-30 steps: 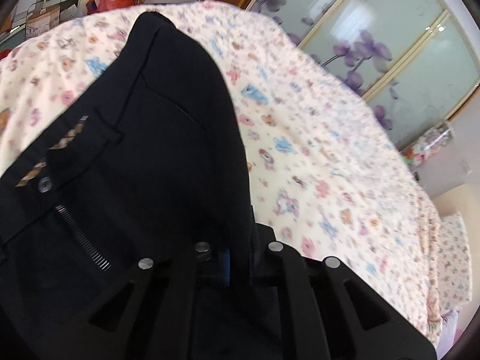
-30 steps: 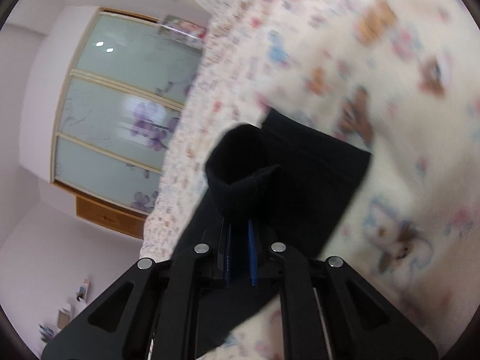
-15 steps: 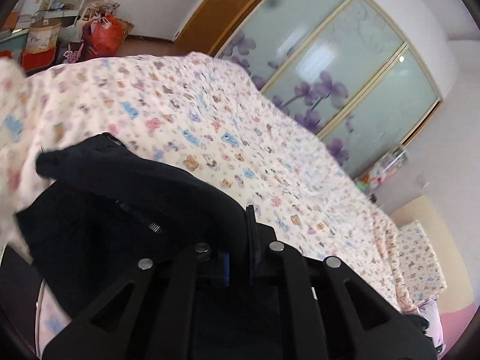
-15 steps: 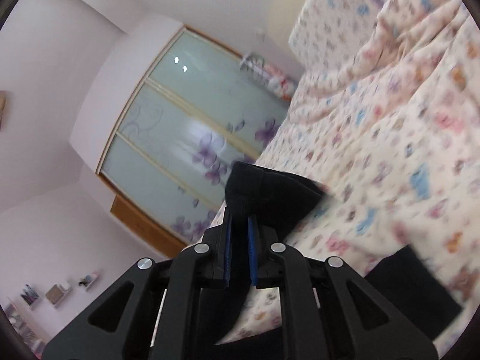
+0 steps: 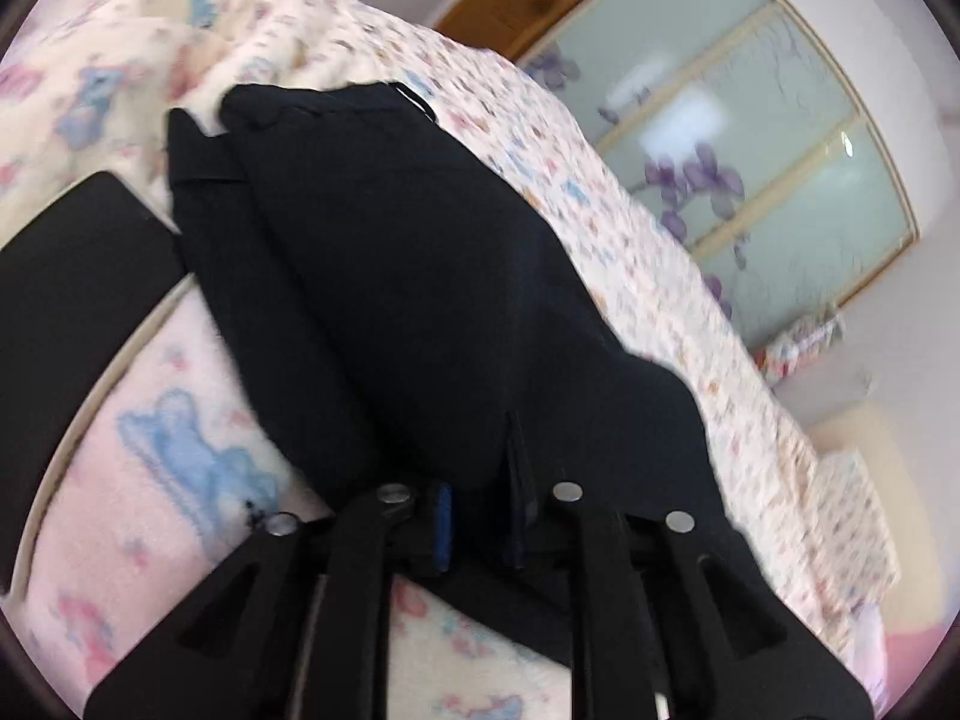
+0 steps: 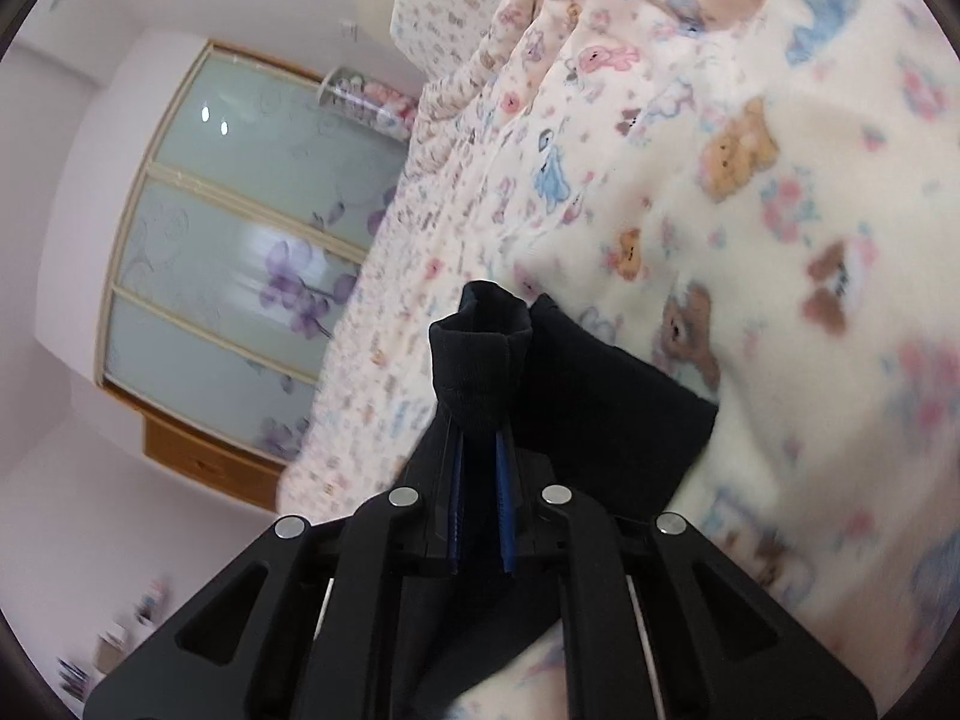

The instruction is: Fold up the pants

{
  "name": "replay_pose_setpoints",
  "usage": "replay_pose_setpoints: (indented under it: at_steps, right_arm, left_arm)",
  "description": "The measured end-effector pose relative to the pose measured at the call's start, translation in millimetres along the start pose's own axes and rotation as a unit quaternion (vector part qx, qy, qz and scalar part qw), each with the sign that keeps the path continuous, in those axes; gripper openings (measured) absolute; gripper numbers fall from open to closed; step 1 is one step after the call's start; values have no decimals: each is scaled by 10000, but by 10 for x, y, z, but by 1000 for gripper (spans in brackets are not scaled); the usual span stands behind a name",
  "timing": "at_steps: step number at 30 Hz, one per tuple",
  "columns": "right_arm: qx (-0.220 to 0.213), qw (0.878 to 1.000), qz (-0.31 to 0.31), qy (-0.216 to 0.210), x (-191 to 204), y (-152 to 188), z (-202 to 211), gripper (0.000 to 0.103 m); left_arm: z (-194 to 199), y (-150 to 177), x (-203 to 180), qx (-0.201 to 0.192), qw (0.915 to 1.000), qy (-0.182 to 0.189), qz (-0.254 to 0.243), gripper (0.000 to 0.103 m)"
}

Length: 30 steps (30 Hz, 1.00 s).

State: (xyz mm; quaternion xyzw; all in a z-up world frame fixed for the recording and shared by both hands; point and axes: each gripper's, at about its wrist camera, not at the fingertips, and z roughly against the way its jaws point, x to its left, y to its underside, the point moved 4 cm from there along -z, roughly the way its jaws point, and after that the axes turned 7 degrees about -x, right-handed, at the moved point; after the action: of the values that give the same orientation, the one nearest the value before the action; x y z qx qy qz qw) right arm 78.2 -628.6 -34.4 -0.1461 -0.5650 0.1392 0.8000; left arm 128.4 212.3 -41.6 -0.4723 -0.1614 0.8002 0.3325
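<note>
The black pants [image 5: 414, 264] hang and drape over the floral bedspread [image 5: 648, 252]. My left gripper [image 5: 480, 468] is shut on a thick bunch of the pants' upper part, which fills the middle of the left wrist view and hides the fingertips. My right gripper [image 6: 480, 420] is shut on a rolled leg hem of the pants [image 6: 480, 354]; more black cloth [image 6: 618, 414] lies just beyond on the bedspread [image 6: 780, 240]. The blue finger pads [image 6: 503, 516] show at the base.
A sliding wardrobe with frosted glass doors and purple flowers [image 5: 750, 138] stands beyond the bed, also in the right wrist view [image 6: 252, 252]. A black flat object [image 5: 72, 276] lies at the left of the bed. A pillow [image 6: 444, 0] is at the bed's head.
Both grippers have swung over the bed while still holding the pants. The left view's cloth has come back up in front of the camera; the right gripper has tipped down toward the bedspread.
</note>
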Motion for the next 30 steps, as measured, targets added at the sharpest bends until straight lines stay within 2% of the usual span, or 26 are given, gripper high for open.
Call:
replay_pose_setpoints:
  at_steps: [3, 6, 8, 10, 12, 14, 16, 18, 24, 26, 28, 30]
  right_arm:
    - [-144, 9999, 45, -46, 50, 5, 81, 10]
    - [-98, 9997, 107, 171, -11, 24, 39, 10]
    - [-22, 9996, 33, 280, -60, 52, 43, 10]
    - [54, 9994, -78, 338, -134, 63, 37, 10]
    - [81, 9993, -79, 357, -154, 83, 49, 10]
    - [89, 9992, -16, 382, -159, 93, 50, 10]
    - [86, 9992, 26, 380, -156, 99, 45, 10]
    - [66, 9995, 33, 319, -135, 95, 70, 10]
    - [-100, 9997, 187, 74, 7, 76, 158, 10]
    - [-83, 9996, 188, 204, -19, 84, 141, 10]
    - [37, 9989, 18, 467, -136, 103, 90, 10]
    - [168, 9980, -297, 534, -268, 117, 52, 10]
  left_arm:
    - [70, -47, 59, -300, 9988, 57, 389, 32]
    - [59, -63, 136, -339, 9983, 168, 453, 35]
    - [46, -80, 172, -310, 9973, 361, 563, 36]
    - [23, -125, 182, -234, 9948, 630, 766, 42]
    - [1, -163, 204, -199, 9924, 764, 943, 42]
    - [-42, -200, 227, -124, 9907, 839, 1061, 37]
    - [-45, -203, 246, -104, 9916, 715, 1076, 8]
    - [-18, -203, 268, -116, 9920, 651, 1079, 6]
    - [295, -114, 123, -548, 9954, 492, 608, 6]
    - [238, -85, 189, -429, 9960, 321, 716, 6]
    - [102, -14, 332, -149, 9949, 74, 999, 9]
    - [63, -4, 380, -124, 9934, 85, 1137, 10]
